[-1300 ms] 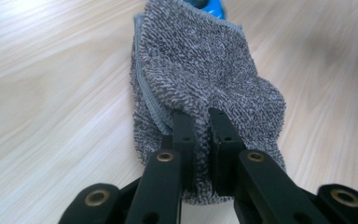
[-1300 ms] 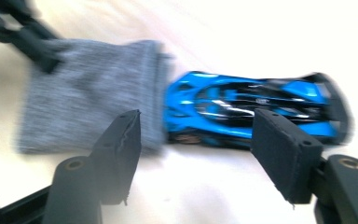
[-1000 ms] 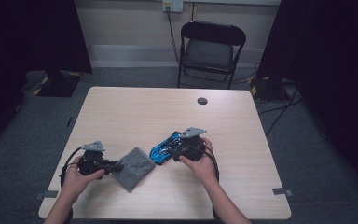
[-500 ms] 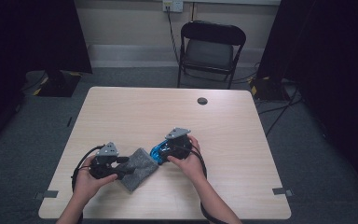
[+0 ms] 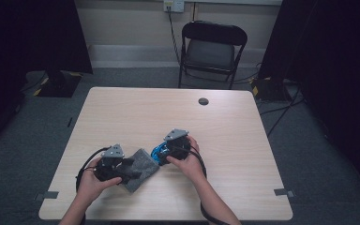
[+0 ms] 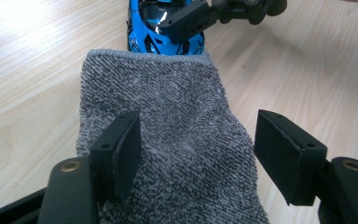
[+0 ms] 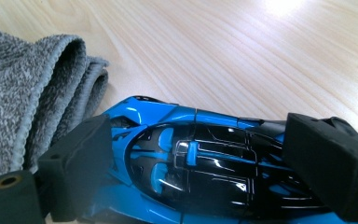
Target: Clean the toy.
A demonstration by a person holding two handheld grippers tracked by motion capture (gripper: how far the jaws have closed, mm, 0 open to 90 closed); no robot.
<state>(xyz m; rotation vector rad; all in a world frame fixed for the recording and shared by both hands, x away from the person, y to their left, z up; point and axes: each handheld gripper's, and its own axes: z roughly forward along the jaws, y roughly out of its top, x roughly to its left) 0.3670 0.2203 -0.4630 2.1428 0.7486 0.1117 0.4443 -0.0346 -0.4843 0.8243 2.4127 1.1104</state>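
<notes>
cloth and toy car at the near edge

low in the high view, lay folded: grey cloth [image 5: 140,165], just left of centre. hovered over its near end with jaws apart and just been opening, pads clear of the fabric: left gripper [image 6: 200,149]. sat right past the cloth's far hem, touching it: blue toy car [image 5: 158,153]. straddled the car lengthwise, jaws just been opening, whether pads touched it cannot be told: right gripper [image 7: 205,168]. stood beyond the table [image 5: 243,136], top centre: black chair [image 5: 212,47].
</notes>
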